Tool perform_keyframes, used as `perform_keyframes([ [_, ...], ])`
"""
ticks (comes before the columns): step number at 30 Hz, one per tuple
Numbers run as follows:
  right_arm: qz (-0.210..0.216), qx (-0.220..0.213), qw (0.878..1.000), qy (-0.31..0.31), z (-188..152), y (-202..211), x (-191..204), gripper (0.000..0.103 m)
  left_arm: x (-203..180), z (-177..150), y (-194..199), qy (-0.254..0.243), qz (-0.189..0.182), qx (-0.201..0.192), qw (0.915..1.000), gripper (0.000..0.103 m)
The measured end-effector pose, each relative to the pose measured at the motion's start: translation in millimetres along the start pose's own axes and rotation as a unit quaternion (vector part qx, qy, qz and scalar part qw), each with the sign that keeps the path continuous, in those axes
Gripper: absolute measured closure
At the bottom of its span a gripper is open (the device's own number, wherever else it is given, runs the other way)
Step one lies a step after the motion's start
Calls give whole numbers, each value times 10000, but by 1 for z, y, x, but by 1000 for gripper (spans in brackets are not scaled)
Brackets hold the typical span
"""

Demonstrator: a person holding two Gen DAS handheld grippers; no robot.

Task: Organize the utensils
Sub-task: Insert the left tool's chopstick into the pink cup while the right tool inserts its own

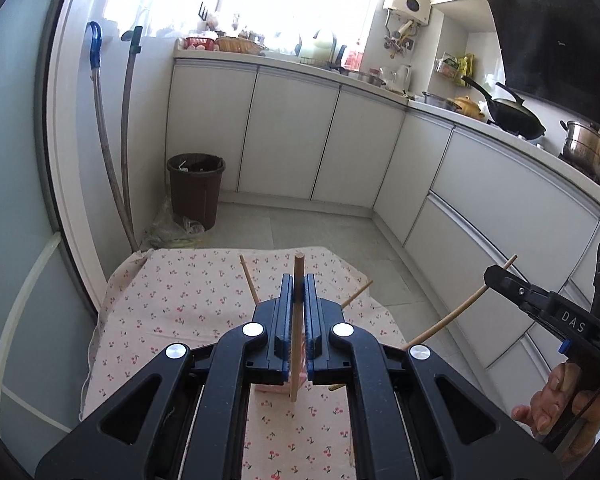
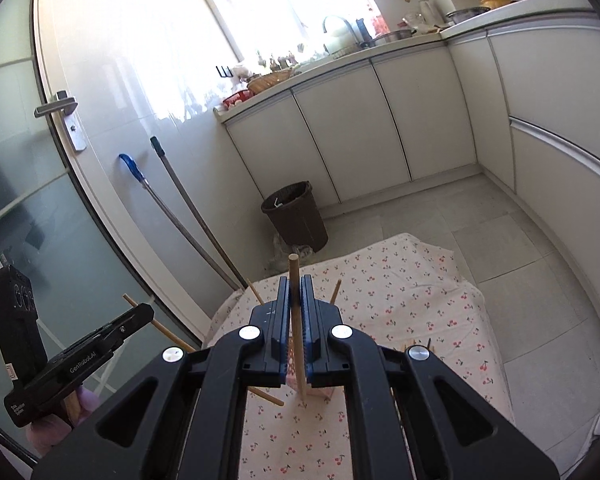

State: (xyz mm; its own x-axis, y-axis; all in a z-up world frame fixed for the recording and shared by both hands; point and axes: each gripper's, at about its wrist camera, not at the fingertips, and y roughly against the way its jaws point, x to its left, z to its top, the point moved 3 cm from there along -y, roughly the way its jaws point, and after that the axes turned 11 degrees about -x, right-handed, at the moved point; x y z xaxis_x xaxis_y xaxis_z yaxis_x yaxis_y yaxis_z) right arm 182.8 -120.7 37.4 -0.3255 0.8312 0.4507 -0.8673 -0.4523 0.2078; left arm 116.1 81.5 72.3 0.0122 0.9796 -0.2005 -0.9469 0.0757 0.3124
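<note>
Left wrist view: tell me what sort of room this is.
A home kitchen, most likely: white base cabinets under a countertop, a black wok and a steel pot on the stove, and a brown waste bin on the tiled floor.

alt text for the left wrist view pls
The left gripper is shut on an upright wooden chopstick above a cherry-print cloth. At right, the right gripper holds another chopstick; kitchen cabinets behind.
</note>
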Motion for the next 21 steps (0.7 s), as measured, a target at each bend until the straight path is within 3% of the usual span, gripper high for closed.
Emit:
perform_keyframes([
  [7, -15, -168, 9998, -94, 16, -18, 3, 98, 12, 16, -39, 321, 211, -213, 9990, 99],
  [13, -158, -80, 9998, -31, 9, -42, 1, 98, 46, -11, -81, 823, 483, 150, 9953, 92],
  [15, -170, -40, 9998, -79, 7, -47, -1, 98, 56, -16, -80, 1014, 486, 231, 9934, 90],
  [21, -245, 6, 9996, -108, 2, -59, 1, 98, 62, 1, -49, 1125, 587, -106, 9919, 84],
])
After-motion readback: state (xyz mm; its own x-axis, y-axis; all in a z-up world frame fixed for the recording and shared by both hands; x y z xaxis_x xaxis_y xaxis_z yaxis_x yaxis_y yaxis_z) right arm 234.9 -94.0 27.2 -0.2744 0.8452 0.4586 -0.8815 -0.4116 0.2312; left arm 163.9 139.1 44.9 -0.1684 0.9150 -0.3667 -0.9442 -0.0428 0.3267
